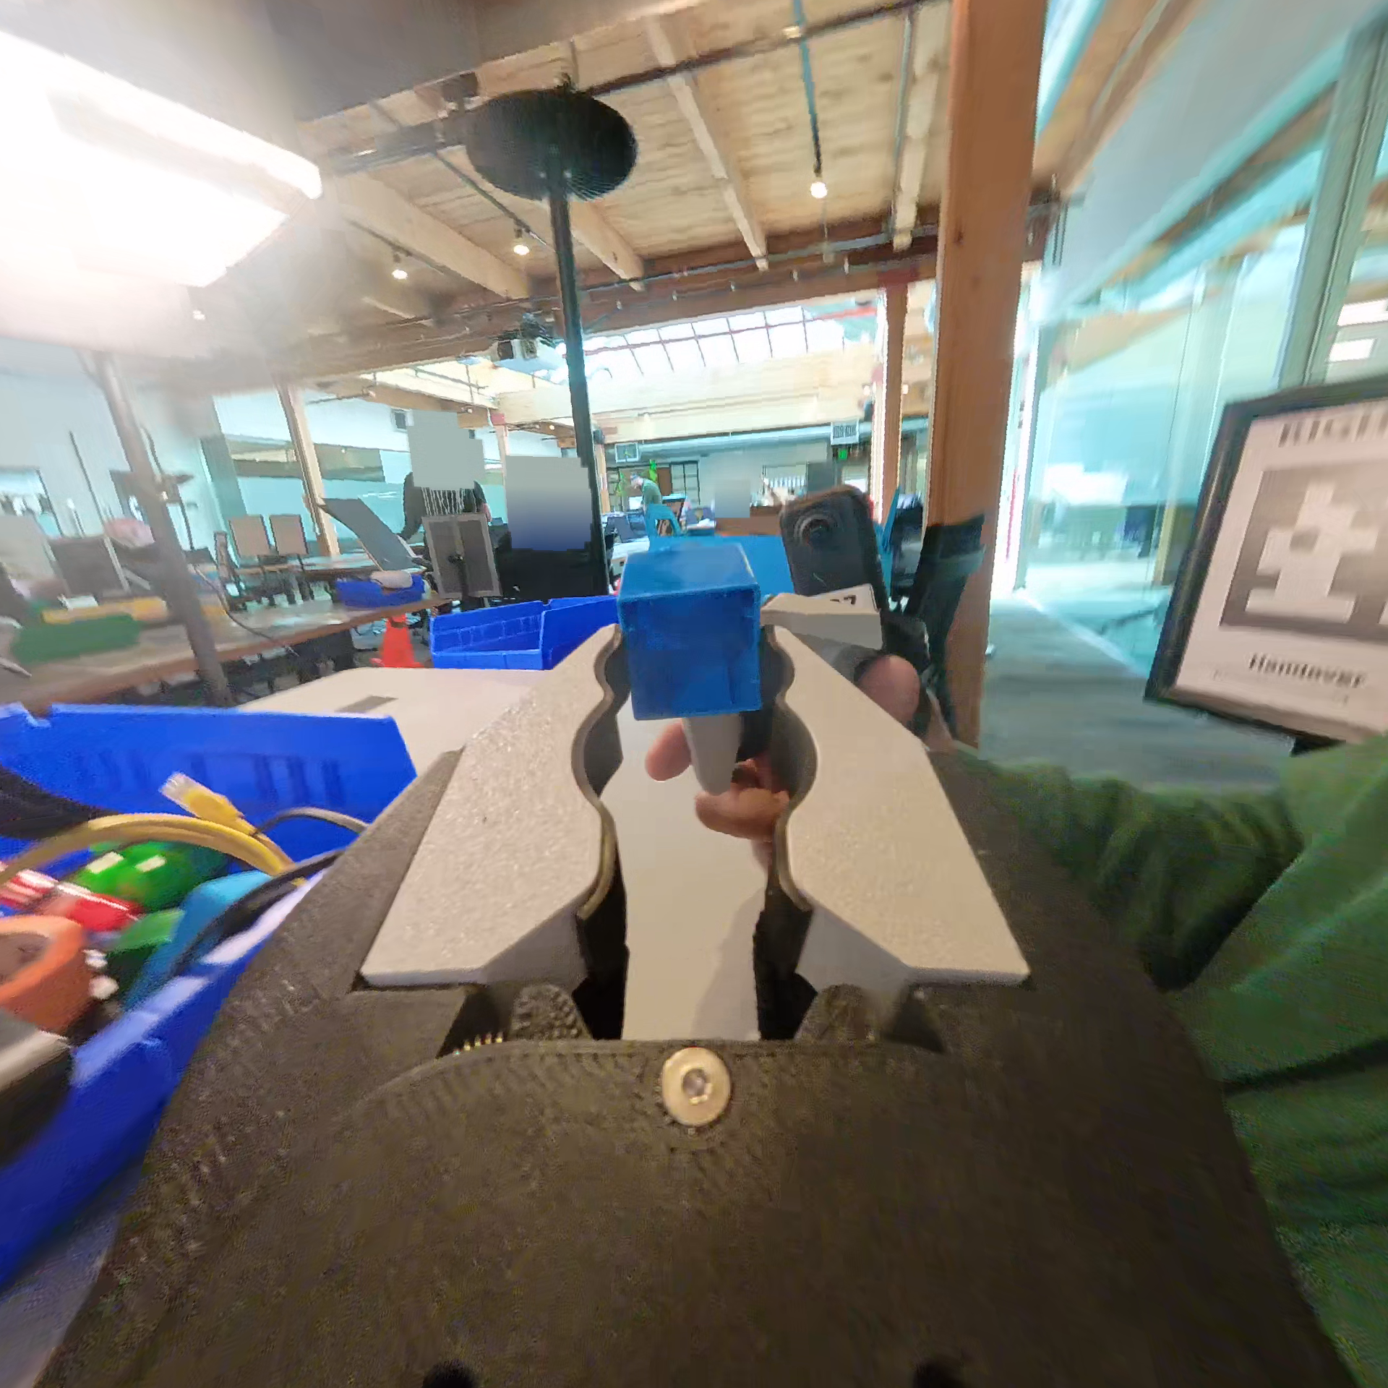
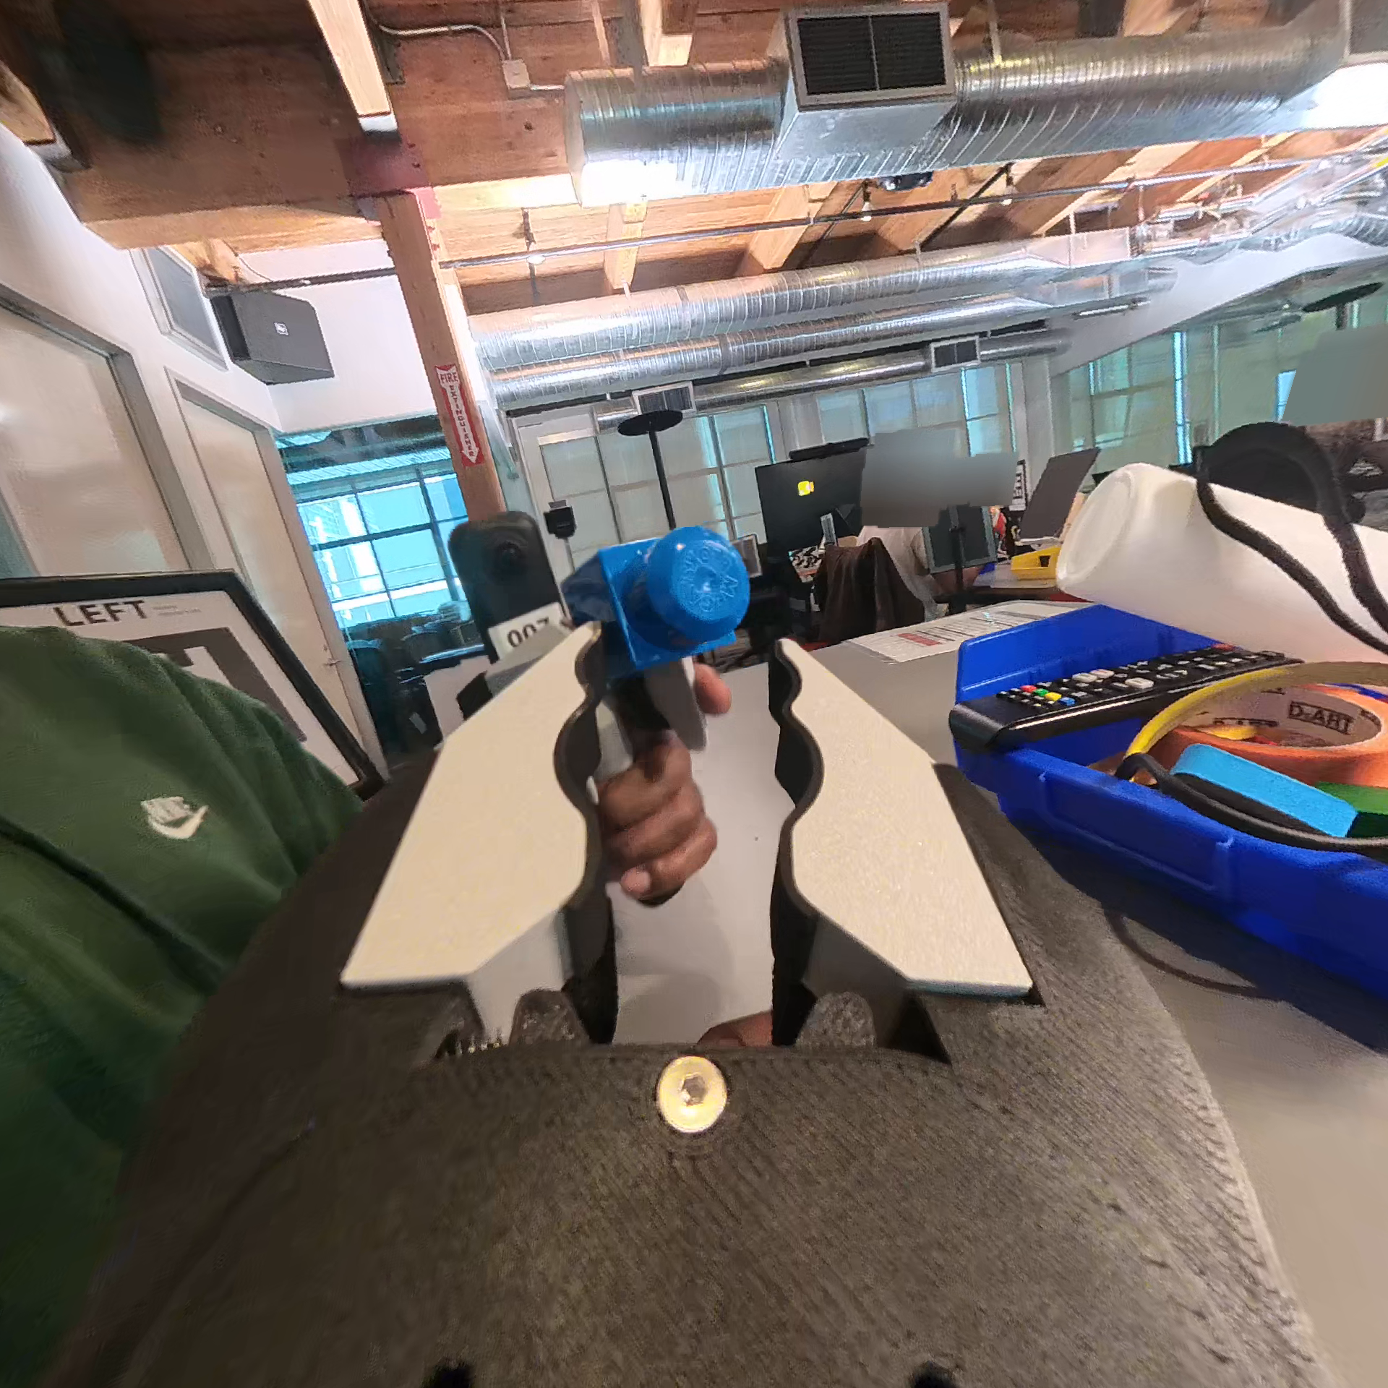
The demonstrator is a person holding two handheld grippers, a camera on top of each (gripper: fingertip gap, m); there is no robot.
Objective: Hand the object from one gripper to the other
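Note:
A blue block with a round knob on one face is held up in the air between the two grippers, which face each other. My left gripper is shut on the block at its fingertips. In the right wrist view its grey fingers show just under the block, with a hand behind them. My right gripper is open, its jaws wider than the block. The block sits at its tips, close to its left finger. One right finger shows below the block in the left wrist view.
A blue bin of cables and tape lies to the left. In the right wrist view the bin holds a remote, orange tape and a white bottle. A framed sign and a green sleeve are close by. Only a small space, under 4 cm, lies between the two pairs of fingers.

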